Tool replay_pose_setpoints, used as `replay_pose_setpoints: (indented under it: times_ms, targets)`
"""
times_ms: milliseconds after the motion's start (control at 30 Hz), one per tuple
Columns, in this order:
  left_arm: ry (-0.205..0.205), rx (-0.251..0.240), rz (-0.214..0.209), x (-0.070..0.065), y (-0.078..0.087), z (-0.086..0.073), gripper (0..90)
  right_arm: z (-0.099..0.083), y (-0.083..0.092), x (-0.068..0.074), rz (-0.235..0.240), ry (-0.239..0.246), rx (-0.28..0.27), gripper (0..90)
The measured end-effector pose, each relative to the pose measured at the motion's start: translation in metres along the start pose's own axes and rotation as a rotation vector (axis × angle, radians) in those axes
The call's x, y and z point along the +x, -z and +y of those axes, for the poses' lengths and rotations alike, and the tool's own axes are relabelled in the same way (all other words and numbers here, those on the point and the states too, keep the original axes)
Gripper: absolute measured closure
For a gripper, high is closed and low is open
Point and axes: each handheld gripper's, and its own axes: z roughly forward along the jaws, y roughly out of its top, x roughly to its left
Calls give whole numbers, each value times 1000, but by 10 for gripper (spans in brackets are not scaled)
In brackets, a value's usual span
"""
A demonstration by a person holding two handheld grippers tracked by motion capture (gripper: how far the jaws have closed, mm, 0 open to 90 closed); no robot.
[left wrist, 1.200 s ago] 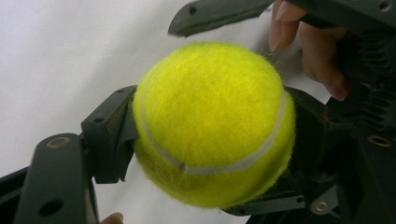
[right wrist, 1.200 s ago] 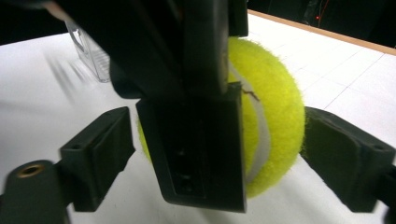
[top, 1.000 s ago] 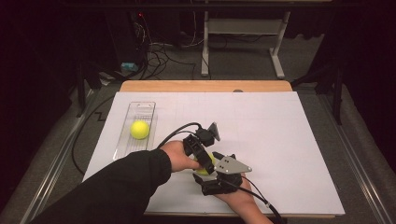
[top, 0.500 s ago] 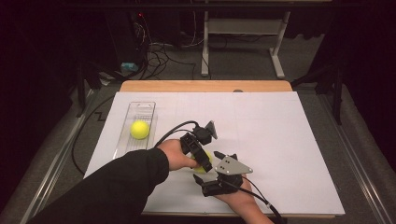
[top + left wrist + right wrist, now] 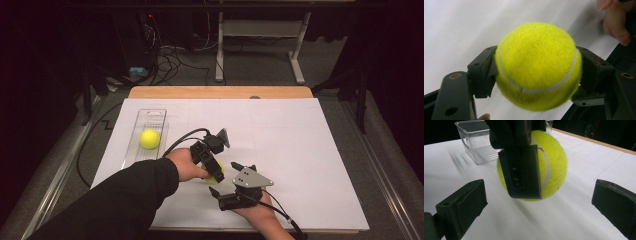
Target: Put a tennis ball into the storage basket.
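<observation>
A yellow tennis ball (image 5: 537, 65) sits squeezed between the two black jaws of my left gripper (image 5: 537, 72), just above the white table sheet. In the high view the same ball (image 5: 217, 173) peeks out under the left gripper (image 5: 214, 169) at the front middle of the table. My right gripper (image 5: 539, 202) faces it from close by. Its jaws have just been opening and now stand wide on either side of the ball (image 5: 554, 162) without touching it. In the high view the right gripper (image 5: 222, 177) lies just right of the left one.
A clear plastic tray (image 5: 161, 114) lies at the left of the white sheet (image 5: 300, 150) with a second yellow ball (image 5: 149, 139) inside. The tray (image 5: 474, 135) stands behind the held ball. Black cables trail from both grippers. The table's wooden far edge (image 5: 220, 92) borders a dark floor.
The right gripper's jaws have spread a little wider off the ball. Both hands have stayed where they were, and the left gripper still grips the ball.
</observation>
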Motion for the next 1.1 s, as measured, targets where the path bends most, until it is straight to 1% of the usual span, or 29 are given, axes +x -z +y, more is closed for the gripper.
replay_pose_setpoints:
  times_ms: [100,133,167,200,233,267,333,367,400,467,533,600,667,733,767,833,900,933,1100]
  targets:
    - [5,-2,0,1,0,0,266,-1,3,-2,-3,6,3,0]
    - [2,3,2,2,1,0,265,-2,4,-3,-2,-3,-3,0]
    - [7,-1,1,2,0,0,265,-2,6,-4,-13,6,3,0]
    - [9,-4,4,3,1,-1,266,-3,7,-5,-19,3,3,0]
    - [6,2,7,3,1,-1,265,-3,9,-5,-22,-17,2,0]
    - [12,-3,8,4,2,-2,265,-3,11,-8,-15,-2,1,0]
    - [14,-3,11,5,3,-3,265,-5,14,-12,-28,-9,-9,0]
    - [12,2,13,6,4,-3,265,-5,17,-14,-43,-21,-7,0]
    - [12,-1,15,7,4,-4,265,-6,19,-18,-48,-10,-12,0]
    - [20,-9,13,8,5,-4,265,-7,24,-23,-67,-28,-18,0]
    - [20,-10,13,8,6,-5,265,-9,28,-29,-82,-26,-25,0]
    - [23,-12,15,8,6,-5,265,-11,32,-34,-98,-49,-25,0]
    - [23,-8,16,8,5,-5,265,-14,36,-40,-115,-42,-17,0]
    - [24,-8,17,9,5,-5,265,-17,39,-45,-132,-59,-19,0]
    - [23,-8,17,9,6,-5,265,-18,42,-47,-142,-60,-20,0]
    - [27,-10,22,10,6,-6,265,-20,46,-51,-161,-81,-23,0]
    - [26,-4,27,12,7,-7,265,-23,52,-57,-181,-85,-25,0]
    - [33,-4,30,12,7,-7,265,-24,54,-58,-186,-94,-24,0]
    - [41,-6,42,15,9,-10,266,-32,67,-69,-232,-107,-24,0]
